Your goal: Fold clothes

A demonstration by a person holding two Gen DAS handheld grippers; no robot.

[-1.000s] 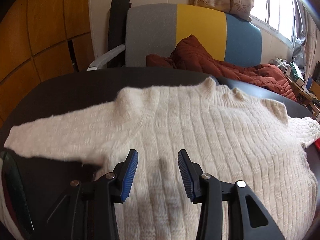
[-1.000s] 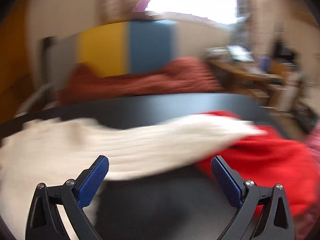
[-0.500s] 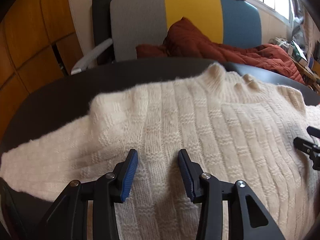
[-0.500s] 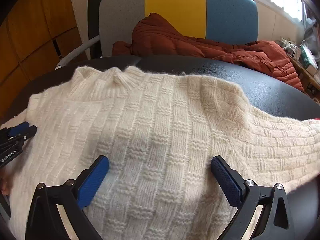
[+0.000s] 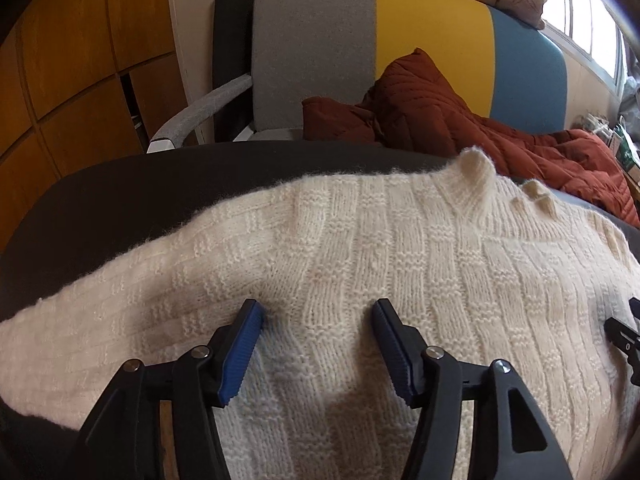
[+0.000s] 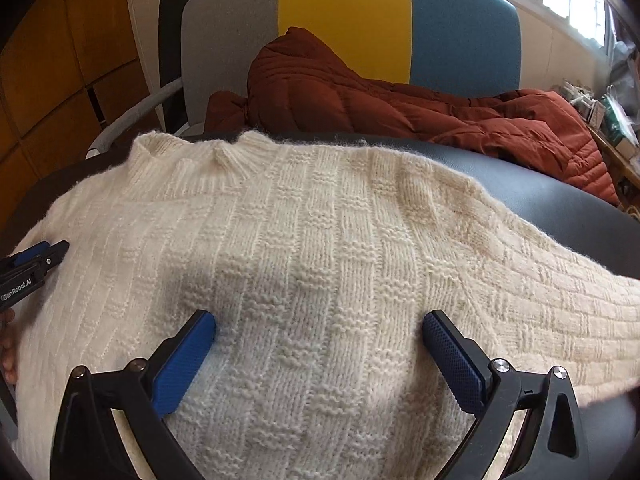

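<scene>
A cream knitted sweater (image 5: 400, 248) lies spread flat on a dark round table (image 5: 140, 192), collar toward the far edge. My left gripper (image 5: 318, 312) hovers low over the sweater's left shoulder area. Its blue-padded jaws are opening, with only flat knit below them and nothing pinched. The right gripper (image 6: 319, 320) stands wide open just above the sweater (image 6: 320, 220) near its right shoulder, where the sleeve runs off to the right. Each gripper shows at the edge of the other's view: the left gripper (image 6: 36, 260) and the right gripper (image 5: 624, 332).
Behind the table (image 6: 560, 200) stands a chair with a grey, yellow and blue back (image 5: 400, 52), and a rust-red quilted jacket (image 6: 360, 92) is draped over its seat. Wooden cabinets (image 5: 72, 60) fill the left. A cluttered shelf (image 6: 612, 116) sits at the right under a window.
Both grippers have come in low over the sweater's body. The right view swung from the right sleeve and a red garment to the chest. The left jaws have widened.
</scene>
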